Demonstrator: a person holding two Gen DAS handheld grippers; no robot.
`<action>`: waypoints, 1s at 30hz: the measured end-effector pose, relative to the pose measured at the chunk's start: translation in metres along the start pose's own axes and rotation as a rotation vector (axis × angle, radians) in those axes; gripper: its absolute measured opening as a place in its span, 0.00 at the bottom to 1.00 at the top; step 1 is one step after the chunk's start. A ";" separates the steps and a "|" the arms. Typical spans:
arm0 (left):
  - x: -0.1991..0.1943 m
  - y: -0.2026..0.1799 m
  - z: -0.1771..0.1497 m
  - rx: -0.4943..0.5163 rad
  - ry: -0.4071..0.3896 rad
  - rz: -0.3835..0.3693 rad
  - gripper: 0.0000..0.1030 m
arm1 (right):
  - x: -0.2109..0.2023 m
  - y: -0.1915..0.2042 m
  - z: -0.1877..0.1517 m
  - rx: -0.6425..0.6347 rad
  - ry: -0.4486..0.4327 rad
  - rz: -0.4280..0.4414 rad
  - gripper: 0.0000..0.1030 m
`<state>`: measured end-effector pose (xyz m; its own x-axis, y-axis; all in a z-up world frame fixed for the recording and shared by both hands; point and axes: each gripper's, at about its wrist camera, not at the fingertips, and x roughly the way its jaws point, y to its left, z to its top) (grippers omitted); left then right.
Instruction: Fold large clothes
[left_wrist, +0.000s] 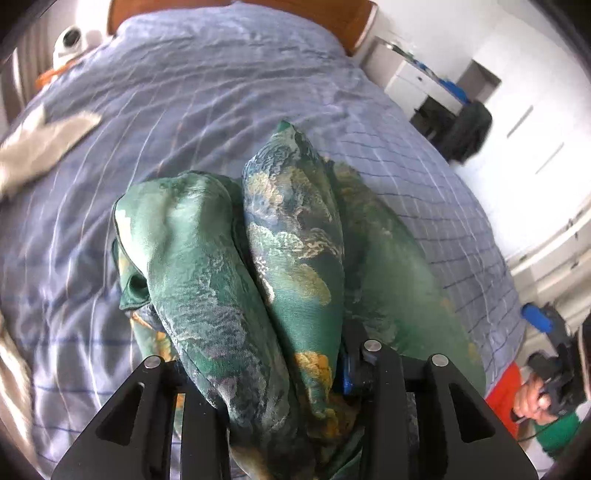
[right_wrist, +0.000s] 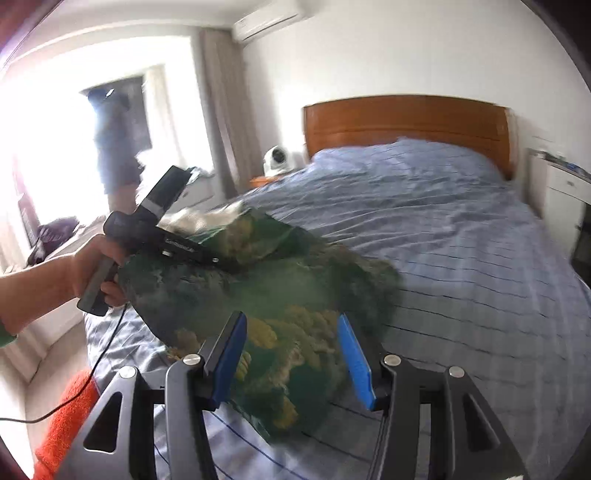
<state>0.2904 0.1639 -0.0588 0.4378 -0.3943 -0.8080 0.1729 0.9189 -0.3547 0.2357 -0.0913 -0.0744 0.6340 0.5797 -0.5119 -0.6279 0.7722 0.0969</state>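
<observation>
The left tool (left_wrist: 291, 387) is pinching a bunched green garment (left_wrist: 258, 258), which is hanging over the bed (left_wrist: 221, 92). The right tool (right_wrist: 291, 354) is standing spread, its blue pads (right_wrist: 354, 354) apart with the garment lying beyond them, untouched. The left hand (right_wrist: 96, 266) is gripping its handle at the bed's near left side, with a wooden headboard (right_wrist: 406, 118), a curtained window (right_wrist: 55, 140) and a white wall (right_wrist: 406, 48) beyond.
</observation>
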 end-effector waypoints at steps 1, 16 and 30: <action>0.000 0.005 -0.002 -0.014 -0.003 -0.012 0.35 | 0.014 0.007 0.001 -0.024 0.027 0.014 0.50; 0.033 0.057 -0.038 -0.107 -0.076 -0.051 0.49 | 0.126 0.013 -0.038 0.048 0.360 0.058 0.46; 0.035 0.047 -0.048 -0.059 -0.130 0.078 0.50 | 0.294 0.007 0.062 0.011 0.437 0.196 0.49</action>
<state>0.2713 0.1927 -0.1267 0.5589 -0.3126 -0.7680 0.0834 0.9427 -0.3230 0.4454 0.1001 -0.1712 0.2531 0.5528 -0.7939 -0.7105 0.6632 0.2353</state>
